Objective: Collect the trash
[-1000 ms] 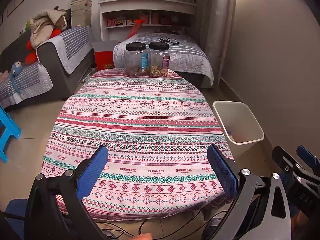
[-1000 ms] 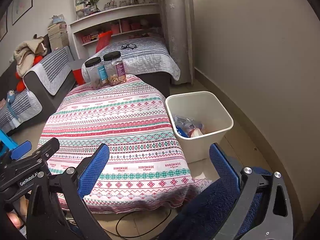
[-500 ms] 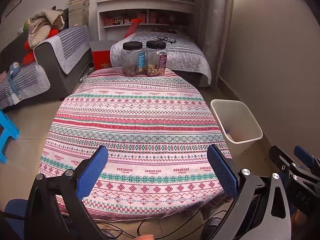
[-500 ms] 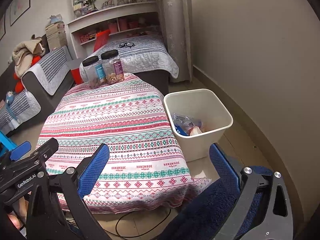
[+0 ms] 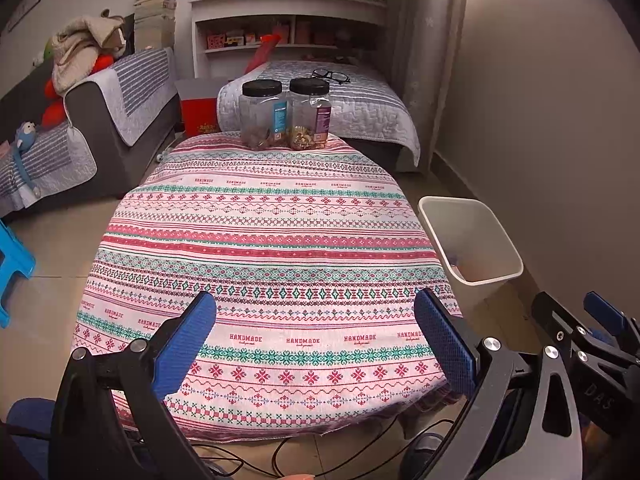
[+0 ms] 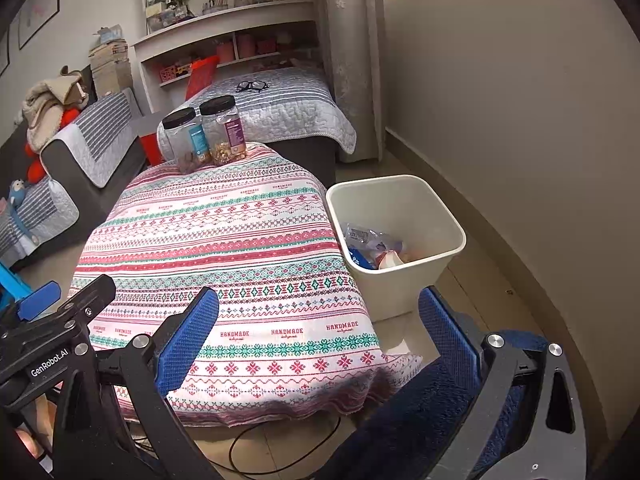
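1. Now, patterned tablecloth [image 5: 264,240] is lying bare of litter, two jars [image 5: 286,114] standing at 12 o'clock.
2. White bin [image 6: 400,216] at 2 o'clock is holding crumpled wrappers [image 6: 368,240]; probably light, crinkly; pinch edges.
3. Left gripper [image 5: 316,344] and right gripper [image 6: 320,340] are hovering, jaws apart, empty.

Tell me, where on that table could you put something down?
Almost anywhere: the tablecloth is bare from its near edge up to the two jars at the far end. Only that far strip is crowded. The bin beside the table already holds wrappers.
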`<state>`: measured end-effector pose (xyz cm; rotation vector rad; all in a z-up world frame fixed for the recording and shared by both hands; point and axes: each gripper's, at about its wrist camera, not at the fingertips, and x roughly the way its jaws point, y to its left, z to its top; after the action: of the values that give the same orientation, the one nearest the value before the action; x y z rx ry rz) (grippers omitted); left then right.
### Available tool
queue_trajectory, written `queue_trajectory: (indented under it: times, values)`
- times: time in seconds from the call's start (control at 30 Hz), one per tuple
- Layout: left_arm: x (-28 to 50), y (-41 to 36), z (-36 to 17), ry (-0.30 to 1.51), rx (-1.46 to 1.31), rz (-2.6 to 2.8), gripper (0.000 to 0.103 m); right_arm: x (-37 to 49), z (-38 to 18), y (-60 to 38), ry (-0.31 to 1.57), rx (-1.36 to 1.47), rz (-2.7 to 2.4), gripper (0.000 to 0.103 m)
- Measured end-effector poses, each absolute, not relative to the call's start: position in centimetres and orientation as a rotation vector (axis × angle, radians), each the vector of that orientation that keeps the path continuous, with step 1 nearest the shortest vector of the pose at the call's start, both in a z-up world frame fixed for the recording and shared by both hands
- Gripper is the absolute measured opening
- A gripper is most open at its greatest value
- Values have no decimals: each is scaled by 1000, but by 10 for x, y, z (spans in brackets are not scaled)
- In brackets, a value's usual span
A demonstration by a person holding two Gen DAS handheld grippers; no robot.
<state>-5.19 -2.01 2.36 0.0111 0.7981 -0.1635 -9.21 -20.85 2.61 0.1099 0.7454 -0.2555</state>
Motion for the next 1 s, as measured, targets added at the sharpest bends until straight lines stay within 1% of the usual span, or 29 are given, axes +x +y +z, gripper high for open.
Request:
queue_trajectory:
  times: [1.0]
  values:
    - [-47, -14, 20, 801, 10, -151, 96, -92, 29, -206, 718, 30, -365, 96]
